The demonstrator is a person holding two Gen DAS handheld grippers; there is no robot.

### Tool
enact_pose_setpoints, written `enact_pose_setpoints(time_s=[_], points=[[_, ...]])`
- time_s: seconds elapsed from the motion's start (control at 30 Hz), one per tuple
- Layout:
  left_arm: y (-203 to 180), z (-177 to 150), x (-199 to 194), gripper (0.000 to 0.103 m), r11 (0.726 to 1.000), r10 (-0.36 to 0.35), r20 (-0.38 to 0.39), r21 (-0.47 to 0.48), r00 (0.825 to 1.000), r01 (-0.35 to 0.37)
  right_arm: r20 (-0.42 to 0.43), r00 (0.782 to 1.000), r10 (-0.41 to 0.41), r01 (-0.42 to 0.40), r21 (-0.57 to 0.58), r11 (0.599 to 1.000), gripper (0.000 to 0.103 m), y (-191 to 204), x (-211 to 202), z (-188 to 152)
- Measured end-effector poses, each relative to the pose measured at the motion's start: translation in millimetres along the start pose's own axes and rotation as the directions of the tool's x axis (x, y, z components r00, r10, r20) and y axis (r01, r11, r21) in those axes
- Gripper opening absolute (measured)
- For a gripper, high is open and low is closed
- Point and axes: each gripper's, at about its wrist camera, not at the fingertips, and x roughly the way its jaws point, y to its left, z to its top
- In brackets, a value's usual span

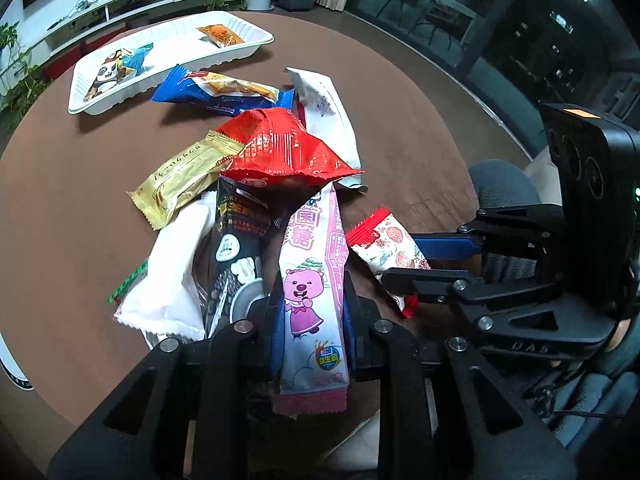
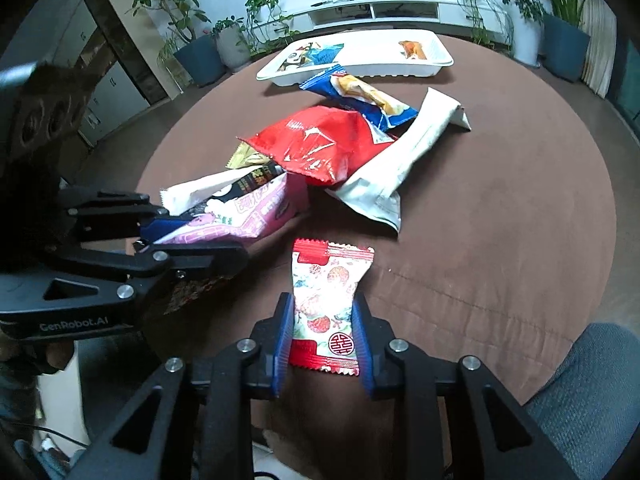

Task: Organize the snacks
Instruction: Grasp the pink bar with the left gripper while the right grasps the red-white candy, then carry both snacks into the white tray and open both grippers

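Note:
My left gripper (image 1: 310, 300) is shut on a long pink snack packet with a cartoon animal (image 1: 314, 280); the same packet shows in the right wrist view (image 2: 248, 216). My right gripper (image 2: 322, 320) is shut on a small red-and-white candy packet (image 2: 326, 300), also seen in the left wrist view (image 1: 386, 250). A pile of snacks lies on the round brown table (image 2: 500, 220): a red bag (image 1: 288, 144), gold packet (image 1: 184, 176), black packet (image 1: 236, 232), white packets (image 1: 168, 280) and a blue packet (image 1: 224, 92). A white tray (image 1: 120, 96) at the far side holds a panda packet (image 1: 110, 74) and an orange packet (image 1: 220, 35).
A long white packet (image 2: 404, 152) lies right of the red bag. A grey chair (image 2: 592, 396) stands at the table's near right edge. Potted plants (image 2: 192, 40) and a white cabinet (image 2: 380, 12) stand beyond the table.

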Motion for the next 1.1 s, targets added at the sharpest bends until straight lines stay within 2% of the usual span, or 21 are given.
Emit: enact_pose_setpoints(time_s=[0.63, 0.87, 1.1], points=[[7.5, -5.3, -49.6, 0.021, 0.990, -0.111, 0.120, -0.071, 0.986, 0.120, 0.043, 0.990, 0.133, -0.137, 0.138, 0.981, 0.030, -38.5, -29.9, 4.2], [37.1, -0.6, -80.9, 0.021, 0.984, -0.093, 0.188, -0.130, 0.978, 0.119, 0.092, 0.987, 0.134, -0.151, 0.211, 0.966, 0.030, -71.4, -45.9, 14.1], [94.6, 21.1, -126.0, 0.021, 0.975, -0.003, 0.279, -0.214, 0.960, 0.065, 0.183, 0.981, 0.062, -0.116, 0.302, 0.946, 0.030, -129.5, -75.0, 38.9]])
